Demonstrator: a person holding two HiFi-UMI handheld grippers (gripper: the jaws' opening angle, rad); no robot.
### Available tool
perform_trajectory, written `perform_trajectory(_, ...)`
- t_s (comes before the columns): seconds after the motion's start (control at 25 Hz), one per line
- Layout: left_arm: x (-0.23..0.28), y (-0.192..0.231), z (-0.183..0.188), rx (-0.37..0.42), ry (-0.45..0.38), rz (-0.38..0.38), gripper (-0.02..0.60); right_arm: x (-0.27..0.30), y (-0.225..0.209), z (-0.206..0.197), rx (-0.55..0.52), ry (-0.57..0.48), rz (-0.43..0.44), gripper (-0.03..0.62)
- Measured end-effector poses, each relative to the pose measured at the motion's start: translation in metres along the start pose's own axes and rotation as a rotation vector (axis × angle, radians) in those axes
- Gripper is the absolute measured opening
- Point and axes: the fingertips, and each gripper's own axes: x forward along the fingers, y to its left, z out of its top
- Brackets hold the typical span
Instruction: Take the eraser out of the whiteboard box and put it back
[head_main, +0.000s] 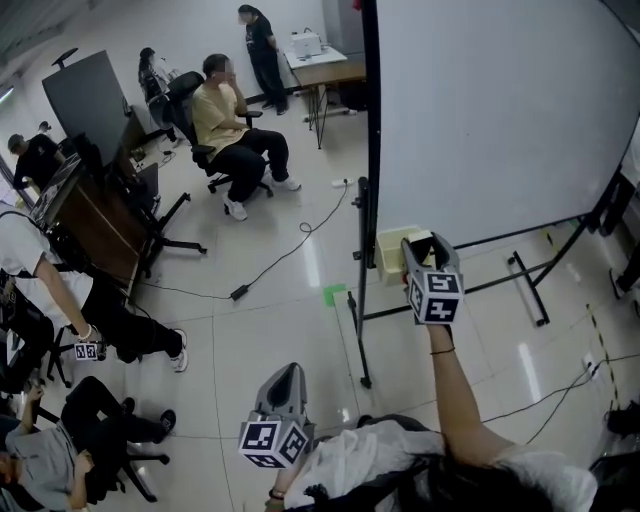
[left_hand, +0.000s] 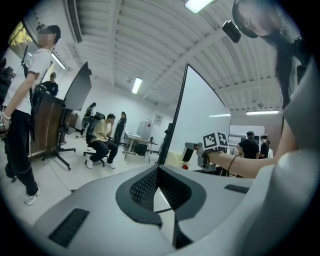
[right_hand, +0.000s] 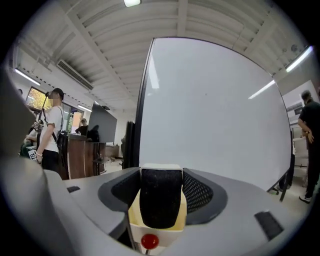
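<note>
A black eraser (right_hand: 160, 199) stands upright between the jaws of my right gripper (right_hand: 161, 182), and both pads press its sides. Just under and behind it is the cream whiteboard box (right_hand: 158, 226), with a red knob (right_hand: 150, 241) on its front. In the head view the right gripper (head_main: 424, 246) reaches out at arm's length to the box (head_main: 391, 256), which hangs at the lower left corner of the whiteboard (head_main: 500, 110). My left gripper (head_main: 285, 375) is held low near the person's body, away from the board. Its jaws (left_hand: 159, 172) meet at the tips with nothing between them.
The whiteboard's black stand legs (head_main: 362, 340) spread over the tiled floor. A cable (head_main: 290, 250) runs across the floor to the left. A seated person (head_main: 235, 130) on an office chair, a desk (head_main: 325, 70) and more seated people (head_main: 70, 300) fill the left side.
</note>
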Motion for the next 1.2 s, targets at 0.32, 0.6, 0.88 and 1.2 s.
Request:
perform_trajectory(0.32, -0.02, -0.005, -0.001, 0.026, 0.048, -0.123, -0.011, -0.113, 0.045, 0.082, 0.002, -0.161, 0.044, 0.267)
perform_trajectory(0.6, -0.076, 0.015, -0.005, 0.041, 0.09, -0.193, -0.011, -0.218, 0.124, 0.038, 0.069, -0.06, 0.059, 0.267)
perform_trajectory(0.88, -0.114, 0.013, -0.028, 0.028, 0.13, -0.331, -0.011, -0.309, 0.203, -0.034, 0.168, 0.047, 0.045, 0.267)
perform_trajectory(1.2, -0.139, -0.053, -0.055, 0.113, 0.204, -0.61, -0.011, -0.363, 0.213, -0.066, 0.186, 0.109, -0.015, 0.267)
